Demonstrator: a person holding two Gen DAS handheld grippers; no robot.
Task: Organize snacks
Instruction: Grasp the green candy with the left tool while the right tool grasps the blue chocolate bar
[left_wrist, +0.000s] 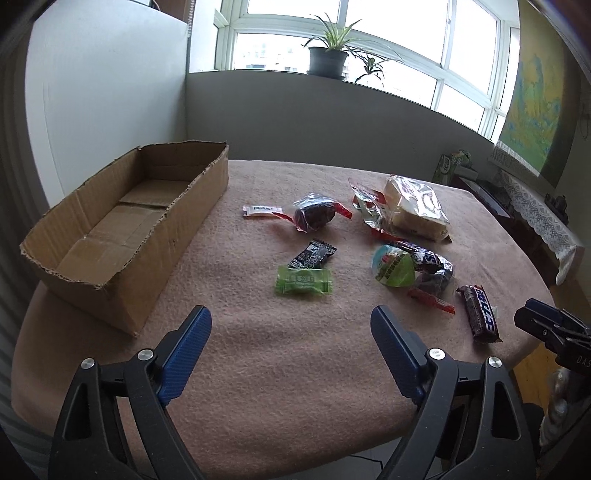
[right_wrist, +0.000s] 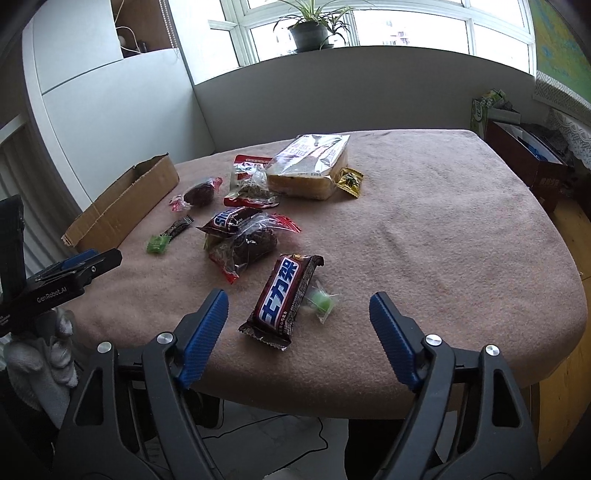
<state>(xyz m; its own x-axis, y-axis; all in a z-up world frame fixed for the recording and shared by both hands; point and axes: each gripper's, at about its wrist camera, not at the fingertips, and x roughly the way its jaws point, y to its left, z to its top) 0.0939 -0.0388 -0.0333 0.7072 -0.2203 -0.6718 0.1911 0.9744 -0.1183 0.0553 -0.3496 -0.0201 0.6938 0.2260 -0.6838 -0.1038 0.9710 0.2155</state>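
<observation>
Just ahead of right gripper (right_wrist: 298, 321): chocolate bar (right_wrist: 282, 301)

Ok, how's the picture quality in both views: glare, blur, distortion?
Left wrist view: window blown out, bread bag glints, table edge bowed by the fisheye, snacks sharp. Right wrist view: same bright window, bar label readable, corners dark.

Near edge: bare blanket (left_wrist: 280, 369) ahead of the left gripper (left_wrist: 291, 325), jaws apart, nothing between them.
Left side: box (left_wrist: 122, 229) stands open-topped, walls upright.
Middle: green candy (left_wrist: 303, 282) and black sachet (left_wrist: 312, 254) lie close together.
Right gripper (right_wrist: 298, 312): chocolate bar (right_wrist: 282, 301) straight ahead.
Far right: blanket bare.
</observation>
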